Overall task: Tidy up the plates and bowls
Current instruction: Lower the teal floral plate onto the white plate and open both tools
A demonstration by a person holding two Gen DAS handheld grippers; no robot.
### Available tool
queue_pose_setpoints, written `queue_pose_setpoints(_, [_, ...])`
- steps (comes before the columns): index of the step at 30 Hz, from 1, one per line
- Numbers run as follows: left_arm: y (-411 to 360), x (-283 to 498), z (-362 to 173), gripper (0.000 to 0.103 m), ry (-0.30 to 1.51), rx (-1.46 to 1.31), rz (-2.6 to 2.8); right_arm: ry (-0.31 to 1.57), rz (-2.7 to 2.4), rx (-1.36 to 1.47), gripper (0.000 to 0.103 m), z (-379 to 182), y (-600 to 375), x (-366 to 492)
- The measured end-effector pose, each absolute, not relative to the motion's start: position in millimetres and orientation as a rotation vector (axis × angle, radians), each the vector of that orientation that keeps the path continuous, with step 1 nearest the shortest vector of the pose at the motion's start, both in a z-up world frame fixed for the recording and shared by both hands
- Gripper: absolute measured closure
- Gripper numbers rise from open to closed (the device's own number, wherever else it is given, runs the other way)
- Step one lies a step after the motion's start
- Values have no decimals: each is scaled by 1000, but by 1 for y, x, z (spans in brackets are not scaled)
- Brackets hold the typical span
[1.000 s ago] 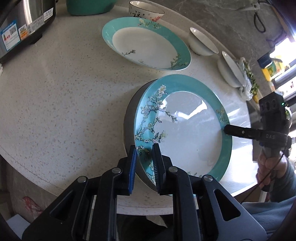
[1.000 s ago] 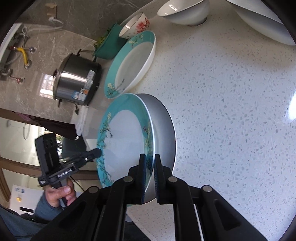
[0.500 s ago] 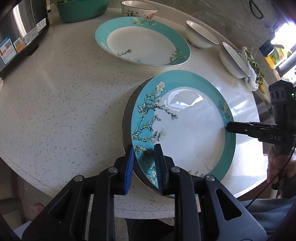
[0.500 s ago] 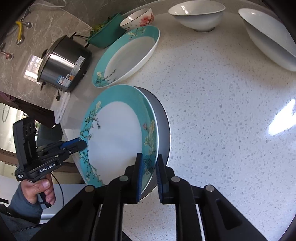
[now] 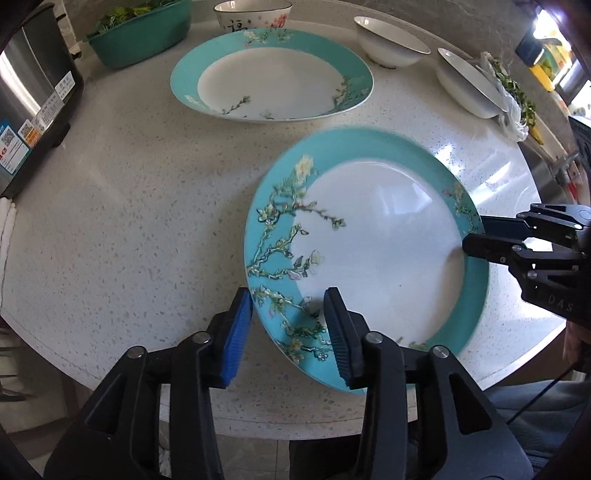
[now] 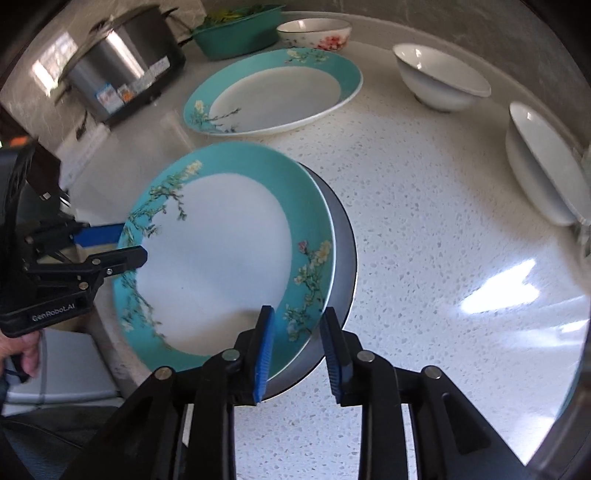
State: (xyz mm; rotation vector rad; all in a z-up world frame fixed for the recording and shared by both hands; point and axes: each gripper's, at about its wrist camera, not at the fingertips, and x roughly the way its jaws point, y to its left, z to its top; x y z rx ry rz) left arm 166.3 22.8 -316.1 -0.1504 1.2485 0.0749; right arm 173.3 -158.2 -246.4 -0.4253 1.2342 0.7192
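A teal plate with a white centre and blossom branches (image 5: 369,243) lies low over the round speckled table (image 5: 129,221), its edge blurred. My left gripper (image 5: 288,299) straddles its near rim; its jaws are opening, the blue pads stand clear of the rim on both sides. My right gripper (image 6: 297,312) straddles the opposite rim of the plate (image 6: 218,258), also opening, pads apart from it. A dark shadow shows under the plate on that side. Each gripper appears in the other's view, the right gripper (image 5: 476,240) and the left gripper (image 6: 122,243). A second teal plate (image 5: 273,74) rests farther back.
Two white bowls (image 5: 391,40) (image 5: 469,85) and a flowered bowl (image 5: 251,14) stand along the far rim. A green basin of greens (image 5: 140,33) and a steel cooker (image 5: 29,96) sit at the back left. The table's front edge runs just below both grippers.
Both grippers were clamped on the plate's rim; their jaws have since spread and let go. The plate has dropped from a tilted, raised pose to nearly flat.
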Motion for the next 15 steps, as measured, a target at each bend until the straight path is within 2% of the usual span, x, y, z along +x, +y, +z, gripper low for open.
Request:
queue_pose_setpoints(2, [22,167,-317,60,1249,-140,59,1235,700,-416,72,-248,-158,173])
queue_pose_setpoints(8, [21,171,-318,60,1256,-87,21,1224,656,-418,72,-249,-154,171])
queue_pose_setpoints(15, [9,176,-319,44,1257,-34,-20,1193,565,-503,71,-250,-145,157])
